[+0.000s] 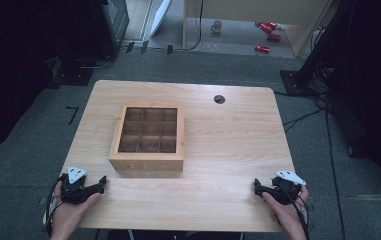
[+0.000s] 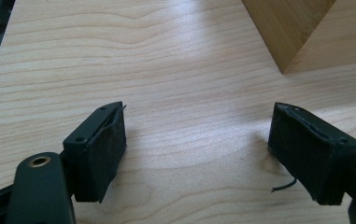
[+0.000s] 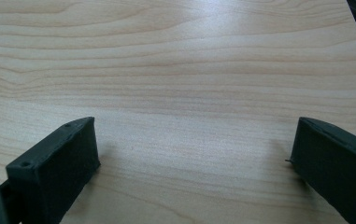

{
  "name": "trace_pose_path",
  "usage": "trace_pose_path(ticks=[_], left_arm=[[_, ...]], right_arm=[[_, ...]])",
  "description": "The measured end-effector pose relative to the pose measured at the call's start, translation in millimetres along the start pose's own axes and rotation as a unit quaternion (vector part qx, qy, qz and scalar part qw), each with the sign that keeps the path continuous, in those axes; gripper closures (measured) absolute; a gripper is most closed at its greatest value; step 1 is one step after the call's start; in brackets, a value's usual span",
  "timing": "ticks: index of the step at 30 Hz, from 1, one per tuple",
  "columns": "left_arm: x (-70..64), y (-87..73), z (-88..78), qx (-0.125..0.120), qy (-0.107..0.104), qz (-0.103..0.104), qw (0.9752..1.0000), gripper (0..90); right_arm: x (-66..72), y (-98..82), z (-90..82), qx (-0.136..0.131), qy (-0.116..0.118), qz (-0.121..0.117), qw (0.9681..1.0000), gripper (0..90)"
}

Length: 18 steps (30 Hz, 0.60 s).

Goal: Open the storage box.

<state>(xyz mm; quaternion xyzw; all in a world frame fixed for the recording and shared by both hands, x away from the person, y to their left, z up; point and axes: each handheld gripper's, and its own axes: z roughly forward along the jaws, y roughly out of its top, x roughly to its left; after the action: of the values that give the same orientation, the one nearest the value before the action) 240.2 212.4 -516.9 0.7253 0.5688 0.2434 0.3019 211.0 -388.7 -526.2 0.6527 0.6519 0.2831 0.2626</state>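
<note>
A wooden tea box (image 1: 148,137) with a windowed lid and a grid of compartments stands shut at the middle of the wooden table (image 1: 228,135). My left gripper (image 1: 100,182) rests near the front left corner, held by a hand, its jaws open and bare. A corner of the tea box (image 2: 302,32) rises beyond my left gripper (image 2: 196,149) at the upper right. At the front right, my right gripper (image 1: 257,187) lies on the table in the other hand. My right gripper (image 3: 189,163) stands open over bare wood.
A round cable hole (image 1: 219,99) sits near the table's back edge. On the floor behind stand a mug (image 1: 217,26) and some red items (image 1: 268,35). Dark equipment and cables flank both sides.
</note>
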Motion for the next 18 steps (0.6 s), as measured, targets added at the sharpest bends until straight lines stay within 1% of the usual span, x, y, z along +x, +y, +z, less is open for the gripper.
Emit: trace_pose_path(ticks=[2,4,6,7,11,14,18], left_arm=[[0.5,1.2,-0.6,0.005,-0.001,0.0,1.0,20.4],[0.8,2.4,-1.1,0.006,-0.005,-0.004,1.0,21.2],[0.3,4.2,-1.9,0.001,-0.02,-0.013,0.9997,21.3],[-0.9,5.5,-2.5,-0.004,-0.023,-0.013,0.9996,21.2],[-6.1,10.9,-5.5,-0.016,-0.033,-0.006,0.9993,21.1],[-8.4,14.3,-4.9,-0.017,-0.042,-0.003,0.999,21.1],[-15.6,19.2,-3.7,-0.019,-0.058,0.005,0.9981,21.0]], right_arm=[[0.1,0.3,0.3,0.0,0.001,0.0,1.0,0.7],[0.2,0.4,0.4,0.0,0.001,0.0,1.0,0.7],[0.2,0.4,0.3,0.001,0.0,0.0,1.0,0.7],[0.2,0.4,0.3,0.001,0.0,0.0,1.0,0.7],[0.3,0.4,0.3,0.001,0.0,0.0,1.0,0.7],[0.2,0.4,0.4,0.0,0.001,-0.001,1.0,0.7],[0.7,0.9,0.9,0.0,0.0,0.0,1.0,0.7]])
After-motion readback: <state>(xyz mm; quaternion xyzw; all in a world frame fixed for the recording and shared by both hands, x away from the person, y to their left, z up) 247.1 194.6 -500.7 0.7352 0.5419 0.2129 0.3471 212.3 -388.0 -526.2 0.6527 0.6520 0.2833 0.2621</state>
